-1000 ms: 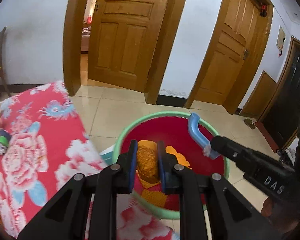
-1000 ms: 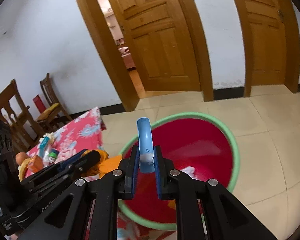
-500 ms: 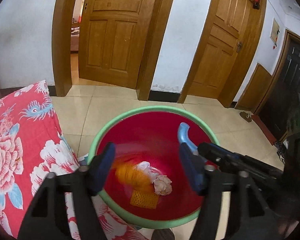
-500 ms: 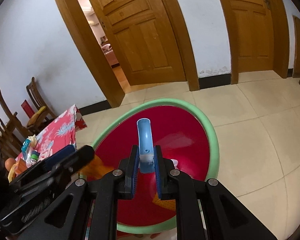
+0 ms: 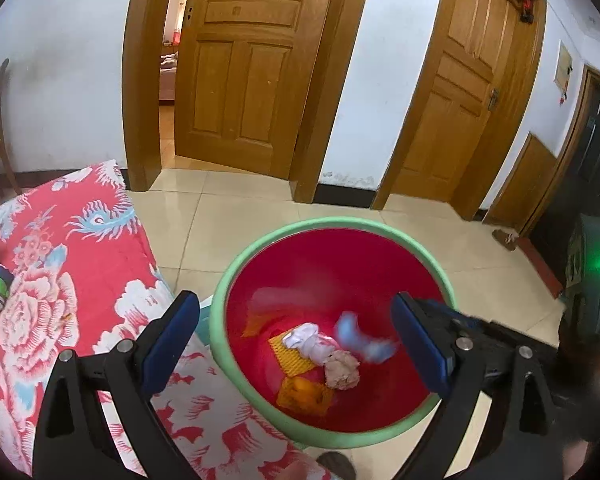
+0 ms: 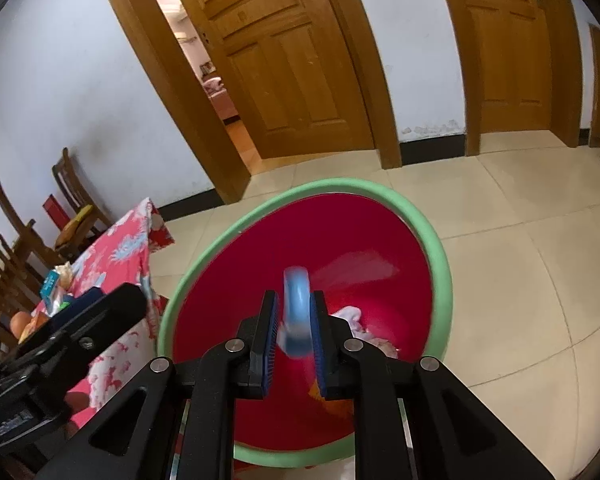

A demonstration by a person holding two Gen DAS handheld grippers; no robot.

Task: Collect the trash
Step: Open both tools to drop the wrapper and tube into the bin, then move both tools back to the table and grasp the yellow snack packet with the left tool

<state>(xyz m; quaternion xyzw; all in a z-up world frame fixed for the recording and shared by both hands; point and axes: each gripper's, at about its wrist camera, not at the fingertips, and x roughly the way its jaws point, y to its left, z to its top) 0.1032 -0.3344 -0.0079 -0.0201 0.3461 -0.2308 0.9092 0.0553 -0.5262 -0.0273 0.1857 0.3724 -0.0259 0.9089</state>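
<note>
Red bin with a green rim, sitting right of the floral desk.
Left tool gapes wide over it; right tool loosely brackets a blurry blue piece. Label unreadable.

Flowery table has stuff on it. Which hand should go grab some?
Probably left. The left gripper is wide open and empty, right beside the flowery table. The right gripper has a blurred blue piece between its fingers over the red bin.
</note>
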